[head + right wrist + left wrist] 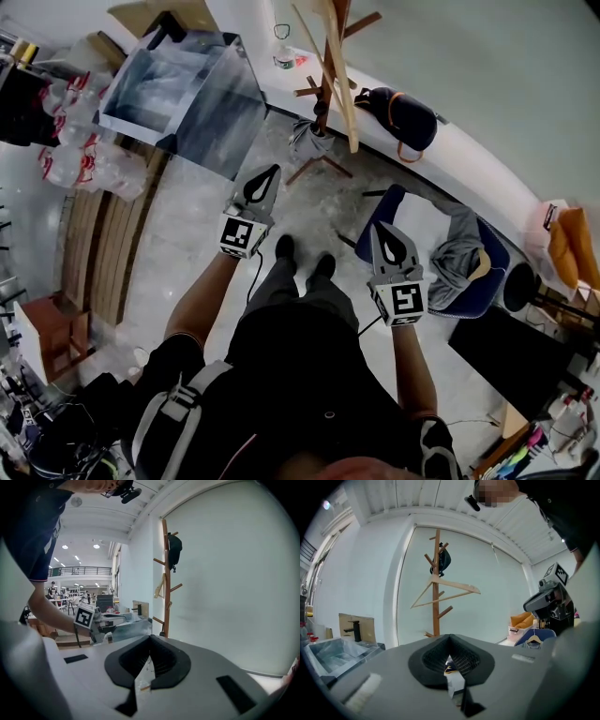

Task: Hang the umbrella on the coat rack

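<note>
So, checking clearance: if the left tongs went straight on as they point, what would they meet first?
Probably the coat rack, near its wooden hanger; nothing shows between, though depth is unclear.

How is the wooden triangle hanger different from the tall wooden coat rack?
The tall wooden coat rack stands upright; the pale wooden triangle hanger hangs tilted on it. The rack is a pole with short pegs; the hanger is an open frame. Both are wood.

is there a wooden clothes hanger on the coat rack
Yes, a triangular wooden hanger hangs on the coat rack, about midway up its pole.
</note>
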Demonstrator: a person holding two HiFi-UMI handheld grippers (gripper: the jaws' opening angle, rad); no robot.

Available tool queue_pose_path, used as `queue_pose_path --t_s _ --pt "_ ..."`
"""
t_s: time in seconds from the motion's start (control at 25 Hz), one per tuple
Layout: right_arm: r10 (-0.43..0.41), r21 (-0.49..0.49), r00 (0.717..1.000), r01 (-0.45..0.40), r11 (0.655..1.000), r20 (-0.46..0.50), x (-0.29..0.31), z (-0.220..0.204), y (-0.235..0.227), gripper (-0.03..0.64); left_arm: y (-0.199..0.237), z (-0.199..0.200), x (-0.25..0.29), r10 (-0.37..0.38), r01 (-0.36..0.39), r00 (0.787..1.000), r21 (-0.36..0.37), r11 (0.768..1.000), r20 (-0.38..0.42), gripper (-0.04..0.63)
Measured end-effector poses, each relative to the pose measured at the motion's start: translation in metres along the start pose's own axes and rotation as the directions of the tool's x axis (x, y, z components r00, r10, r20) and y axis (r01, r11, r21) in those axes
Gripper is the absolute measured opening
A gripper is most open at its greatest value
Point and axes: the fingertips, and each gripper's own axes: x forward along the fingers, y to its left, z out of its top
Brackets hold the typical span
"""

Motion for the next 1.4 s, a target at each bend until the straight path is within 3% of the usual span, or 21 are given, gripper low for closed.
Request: queue_pose_path --t_s 0.76,1.4 --pt "-0.096 -0.024 0.984 0.101 0.995 0.149 -0.030 0.067 -0.021 0.005 -0.002 0.096 -0.054 0.098 -0.097 0.995 -0.017 0.995 0.027 -0.002" --pt "-0.219 0.042 0.958 0.215 0.976 0.185 -0.047 0.077 -0.038 0.003 0.005 0.122 -0.090 0.181 -0.181 0.983 0.003 0.983 0.043 -0.002"
